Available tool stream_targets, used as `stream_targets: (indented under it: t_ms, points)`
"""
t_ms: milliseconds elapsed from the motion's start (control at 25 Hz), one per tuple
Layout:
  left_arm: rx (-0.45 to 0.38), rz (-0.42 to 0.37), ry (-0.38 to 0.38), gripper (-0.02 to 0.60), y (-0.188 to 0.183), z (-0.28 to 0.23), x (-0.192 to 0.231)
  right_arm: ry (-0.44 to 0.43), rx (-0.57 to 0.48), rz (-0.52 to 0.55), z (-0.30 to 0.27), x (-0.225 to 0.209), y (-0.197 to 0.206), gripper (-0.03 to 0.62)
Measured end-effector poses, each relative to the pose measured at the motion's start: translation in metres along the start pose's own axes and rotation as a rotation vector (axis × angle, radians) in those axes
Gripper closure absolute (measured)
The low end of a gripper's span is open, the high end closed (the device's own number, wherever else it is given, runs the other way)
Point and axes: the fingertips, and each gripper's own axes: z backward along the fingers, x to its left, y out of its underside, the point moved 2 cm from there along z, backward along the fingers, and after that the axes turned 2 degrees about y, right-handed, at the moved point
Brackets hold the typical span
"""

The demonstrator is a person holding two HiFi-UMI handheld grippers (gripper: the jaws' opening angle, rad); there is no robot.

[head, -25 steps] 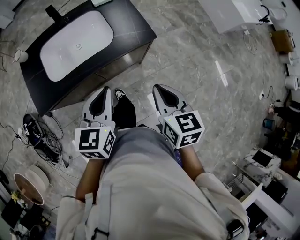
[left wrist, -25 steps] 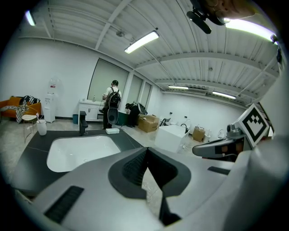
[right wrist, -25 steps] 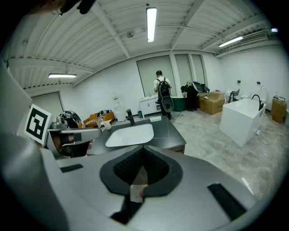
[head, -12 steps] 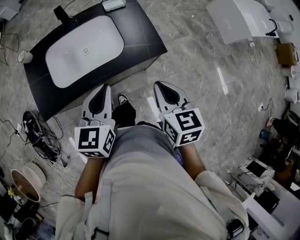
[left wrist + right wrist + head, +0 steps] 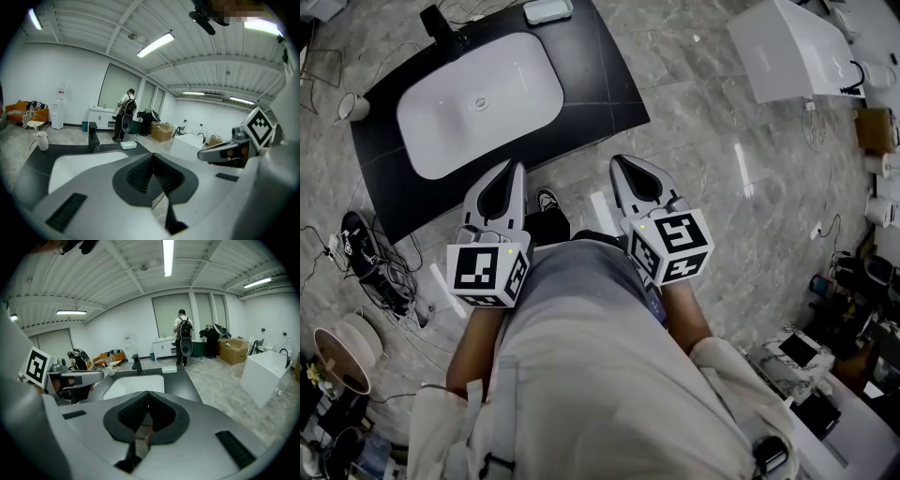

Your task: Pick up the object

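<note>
Marble floor (image 5: 703,141) under square-marked left gripper (image 5: 515,167), right gripper (image 5: 617,161).

Counting two grippers mid-frame, left gripper (image 5: 510,169) and right gripper (image 5: 617,161). Also spotting one white basin (image 5: 480,101) upper left, one black faucet (image 5: 441,22), one pale tray (image 5: 547,10), one cup (image 5: 354,107).

Bright ceiling strip lights (image 5: 165,256), glare on floor (image 5: 742,169), fisheye-warped edges.
</note>
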Motion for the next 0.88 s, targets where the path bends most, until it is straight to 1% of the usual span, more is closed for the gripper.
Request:
stream_targets:
  t_ms: [120, 280, 600, 720, 880]
  points:
    - [0.013, -0.003, -0.008, 0.575, 0.001, -0.005, 0.01, -0.027, 0.011, 0.01, -0.012, 0.002, -0.006, 0.585]
    - [0.029, -0.003, 0.006, 0.575, 0.005, -0.009, 0.019, -0.06, 0.022, 0.014, -0.027, 0.005, -0.014, 0.585]
    - [-0.005, 0.018, -0.04, 0.575, -0.001, 0.004, 0.033, -0.076, 0.009, 0.056, -0.035, 0.005, -0.03, 0.585]
    - [-0.012, 0.041, -0.055, 0.575, 0.001, 0.01, 0.034, -0.08, 0.012, 0.05, -0.038, 0.0, -0.031, 0.585]
    - [-0.02, 0.037, -0.058, 0.575, 0.001, 0.016, 0.038, -0.079, 0.004, 0.042, -0.043, -0.002, -0.037, 0.585]
